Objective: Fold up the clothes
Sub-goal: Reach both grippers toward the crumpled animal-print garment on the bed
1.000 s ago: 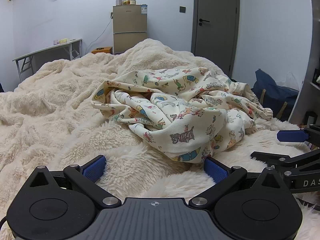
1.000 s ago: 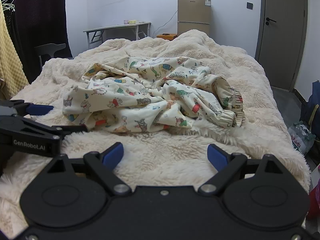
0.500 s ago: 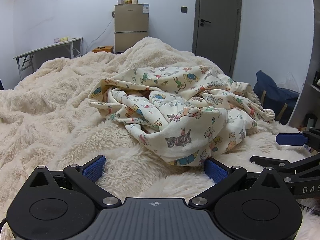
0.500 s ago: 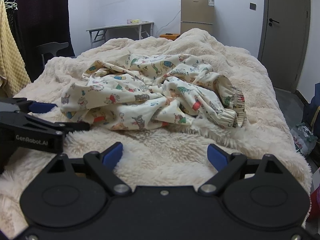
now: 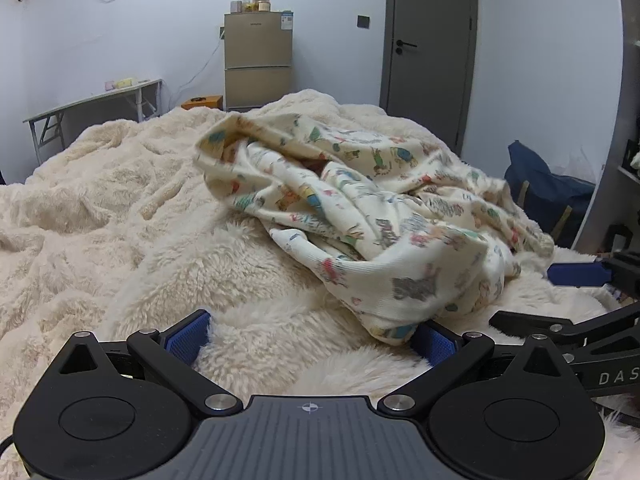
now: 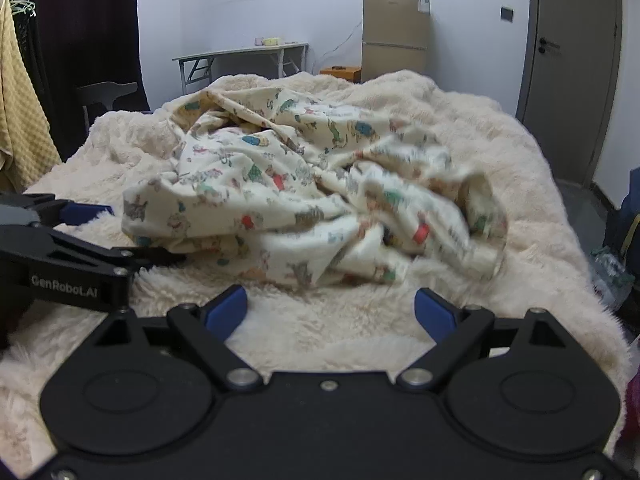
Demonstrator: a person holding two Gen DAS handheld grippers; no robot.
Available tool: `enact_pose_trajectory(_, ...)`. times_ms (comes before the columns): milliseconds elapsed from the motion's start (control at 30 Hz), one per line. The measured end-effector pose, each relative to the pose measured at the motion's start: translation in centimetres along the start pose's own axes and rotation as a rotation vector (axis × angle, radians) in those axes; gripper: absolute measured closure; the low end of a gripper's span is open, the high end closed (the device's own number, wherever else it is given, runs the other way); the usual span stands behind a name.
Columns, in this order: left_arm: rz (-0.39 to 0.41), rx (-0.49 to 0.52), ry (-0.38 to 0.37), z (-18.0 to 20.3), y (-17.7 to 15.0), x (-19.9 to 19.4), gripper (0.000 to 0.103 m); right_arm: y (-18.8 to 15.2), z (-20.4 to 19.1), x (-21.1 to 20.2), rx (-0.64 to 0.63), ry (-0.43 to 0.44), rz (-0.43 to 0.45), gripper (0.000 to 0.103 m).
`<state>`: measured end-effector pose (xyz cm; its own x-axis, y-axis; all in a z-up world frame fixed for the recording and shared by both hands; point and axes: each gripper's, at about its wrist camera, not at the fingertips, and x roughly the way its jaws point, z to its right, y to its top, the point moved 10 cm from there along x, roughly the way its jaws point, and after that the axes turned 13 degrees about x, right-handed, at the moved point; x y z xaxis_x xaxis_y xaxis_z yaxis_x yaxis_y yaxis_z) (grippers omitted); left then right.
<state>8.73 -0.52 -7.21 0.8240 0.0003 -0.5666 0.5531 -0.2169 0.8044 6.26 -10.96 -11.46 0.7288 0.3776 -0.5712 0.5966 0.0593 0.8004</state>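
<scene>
While the printed garment (image 5: 372, 216) lies in a crumpled heap on the fluffy cream blanket (image 5: 120, 208), nothing is folded yet, so I judge the step in hand is getting a first hold and spreading it flat. Its cartoon-print cloth is bunched over itself, with a rounded fold sagging toward me and a gathered cuff or hem turned to the right side in the right wrist view, though blur keeps me from being sure which part that is.

My left gripper (image 5: 310, 338) has its jaws spread wide and holds nothing; the nearest drooping corner of the garment sits just beside its right pad, touching or almost so. My right gripper (image 6: 330, 312) is equally wide and empty, with the heap near but apart from its pads across a strip of blanket.

To do this well, I would look for a true edge instead of pinching the middle of the bunch: a single layer at the near corner for the left, and the hem side for the right. Closing on several layers would only lift the lump. The pile of the blanket is deep, so I should come in low but keep the pads from catching fleece with the cloth.

Beyond the bed stand a small fridge (image 5: 258, 60), a folding table (image 5: 96, 98) and a grey door (image 5: 430, 40).
</scene>
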Motion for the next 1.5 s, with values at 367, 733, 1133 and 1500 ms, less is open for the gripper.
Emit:
enact_pose_trajectory(367, 0.030, 0.000, -0.009, 0.1, 0.6, -0.3, 0.000, -0.2, -0.5, 0.0, -0.004, 0.012, 0.015, 0.012)
enact_pose_trajectory(733, 0.045, -0.032, 0.015, -1.0, 0.8, -1.2, 0.000, 1.1, 0.4, -0.3, 0.049, 0.064, 0.008, 0.012)
enact_pose_trajectory(1133, 0.047, -0.035, -0.015, -0.7, 1.2, -1.7, 0.000, 4.8, 8.1, -1.0, 0.263, 0.108, -0.011, 0.012)
enact_pose_trajectory(1500, 0.030, -0.027, -0.013, -1.0, 1.2, -1.1, 0.000, 6.1, 7.0, -1.5, 0.138, 0.136, 0.099, 0.000)
